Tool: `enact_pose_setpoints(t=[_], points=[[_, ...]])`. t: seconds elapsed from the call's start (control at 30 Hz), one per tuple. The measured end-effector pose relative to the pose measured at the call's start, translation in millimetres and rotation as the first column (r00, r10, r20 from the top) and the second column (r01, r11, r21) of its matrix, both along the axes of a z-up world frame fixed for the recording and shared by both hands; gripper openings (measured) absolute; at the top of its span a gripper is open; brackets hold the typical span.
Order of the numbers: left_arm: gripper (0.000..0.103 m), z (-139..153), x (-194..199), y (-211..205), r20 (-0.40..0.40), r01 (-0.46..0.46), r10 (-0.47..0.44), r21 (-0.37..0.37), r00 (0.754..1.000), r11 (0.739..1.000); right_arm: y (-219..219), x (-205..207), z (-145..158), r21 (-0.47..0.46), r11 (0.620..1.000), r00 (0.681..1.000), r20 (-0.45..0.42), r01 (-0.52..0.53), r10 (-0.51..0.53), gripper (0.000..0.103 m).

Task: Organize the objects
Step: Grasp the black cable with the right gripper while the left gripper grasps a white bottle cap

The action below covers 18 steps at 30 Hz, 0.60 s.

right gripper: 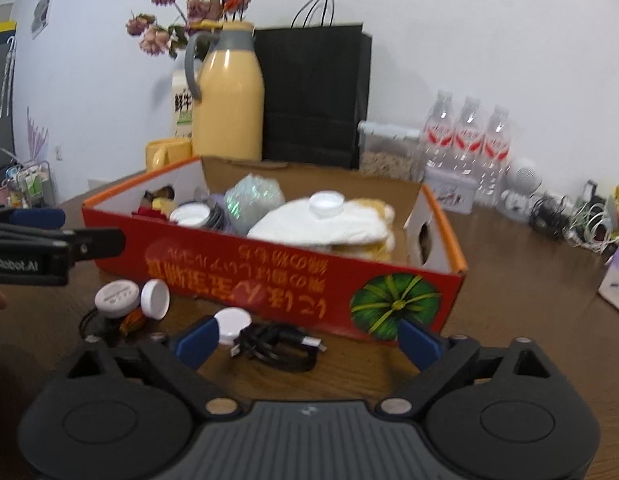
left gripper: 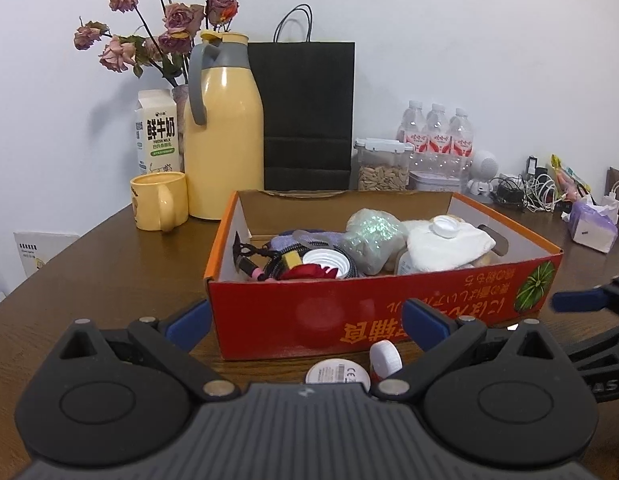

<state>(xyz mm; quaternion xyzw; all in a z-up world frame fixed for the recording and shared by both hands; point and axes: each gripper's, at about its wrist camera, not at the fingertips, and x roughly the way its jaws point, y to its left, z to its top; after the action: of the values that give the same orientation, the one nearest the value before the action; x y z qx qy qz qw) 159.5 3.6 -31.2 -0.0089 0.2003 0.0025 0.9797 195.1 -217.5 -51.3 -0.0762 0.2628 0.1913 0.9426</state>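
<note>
Black cable (right gripper: 275,346) shows only at right wrist.

- Soft, even indoor light; soft shadows on the wall (left gripper: 469,40).
- Left view sharp; right view blurred.
- Fisheye bends edges, dark corners.
- Faint sheen on the bench (left gripper: 109,264).

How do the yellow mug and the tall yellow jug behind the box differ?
The yellow mug is short and open-topped; the yellow thermos jug is tall and closed with a grey lid. The mug's handle is yellow, the jug's is grey. The mug stands nearer the table's left edge. Both are pale yellow and upright, side by side.
</note>
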Motion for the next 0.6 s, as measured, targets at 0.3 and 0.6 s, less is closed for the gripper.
enact_pose_setpoints(t=[0.3,0.6], points=[[0.103,-2,3,1,-0.019,0.006,-0.006,-0.013,1.000,1.000,10,20,-13,0.052,0.998,0.995,-0.096,0.029,-0.024,0.072],[0.103,-3,4,1,-0.025,0.002,-0.003,-0.013,1.000,1.000,10,21,-16,0.068,0.997,0.993,-0.117,0.021,-0.013,0.056]])
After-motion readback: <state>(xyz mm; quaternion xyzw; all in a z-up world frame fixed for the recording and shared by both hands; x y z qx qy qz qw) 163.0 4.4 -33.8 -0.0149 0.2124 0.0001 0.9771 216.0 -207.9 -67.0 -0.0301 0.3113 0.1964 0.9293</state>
